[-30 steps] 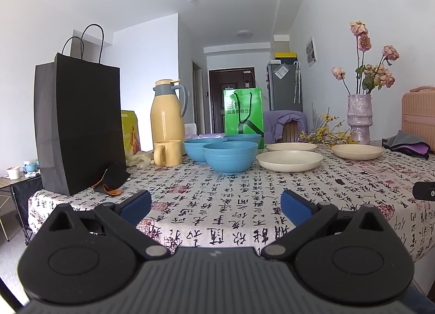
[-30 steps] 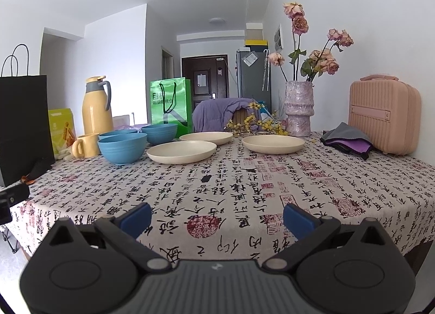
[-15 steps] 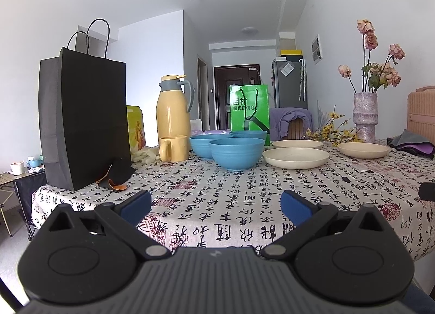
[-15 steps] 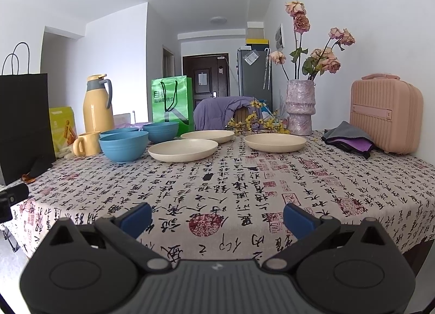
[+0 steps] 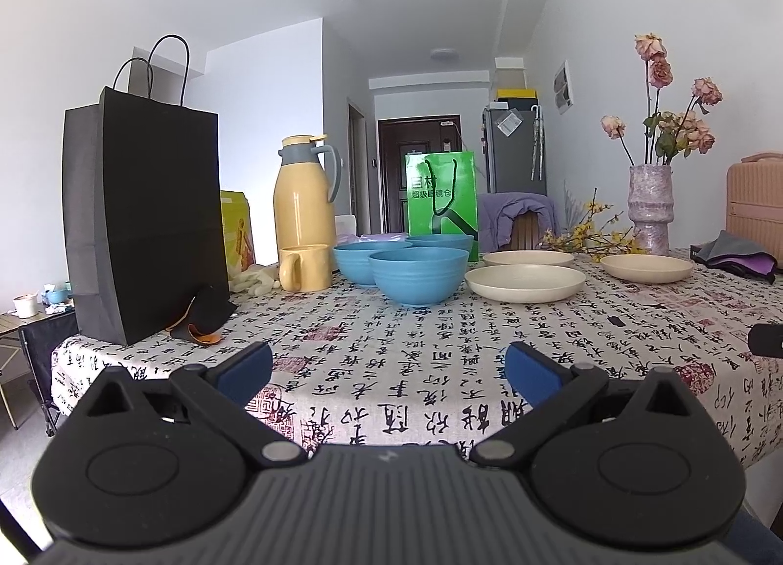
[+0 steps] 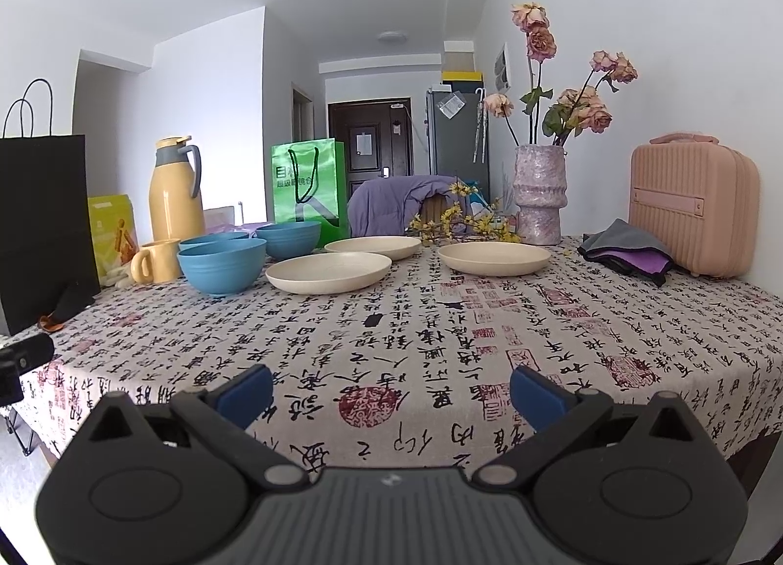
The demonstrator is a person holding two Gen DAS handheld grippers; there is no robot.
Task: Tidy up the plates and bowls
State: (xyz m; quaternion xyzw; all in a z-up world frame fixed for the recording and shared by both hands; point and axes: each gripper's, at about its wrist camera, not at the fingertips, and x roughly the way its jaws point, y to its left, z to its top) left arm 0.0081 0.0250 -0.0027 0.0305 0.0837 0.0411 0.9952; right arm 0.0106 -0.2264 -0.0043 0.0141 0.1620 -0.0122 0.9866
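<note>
Three blue bowls stand at the far left of the table; the nearest bowl (image 5: 417, 275) (image 6: 221, 267) is in front of the other two (image 5: 372, 260) (image 6: 288, 238). Three cream plates lie to their right: the near plate (image 5: 524, 282) (image 6: 329, 272), a plate behind it (image 5: 527, 259) (image 6: 373, 247), and a third plate further right (image 5: 646, 268) (image 6: 494, 258). My left gripper (image 5: 389, 369) is open and empty at the table's near edge. My right gripper (image 6: 391, 391) is open and empty, also at the near edge, far from the dishes.
The table wears a calligraphy-print cloth (image 6: 416, 335). A black paper bag (image 5: 142, 217), yellow thermos (image 5: 303, 195) and yellow mug (image 5: 304, 267) stand at the left. A green bag (image 6: 308, 186), vase of flowers (image 6: 538, 195), pink case (image 6: 692, 210) and folded cloths (image 6: 629, 254) stand at the back and right.
Both grippers have tilted or lowered slightly, so the table sits a little higher in view. Nothing on the table has moved. Both jaws stay open.
</note>
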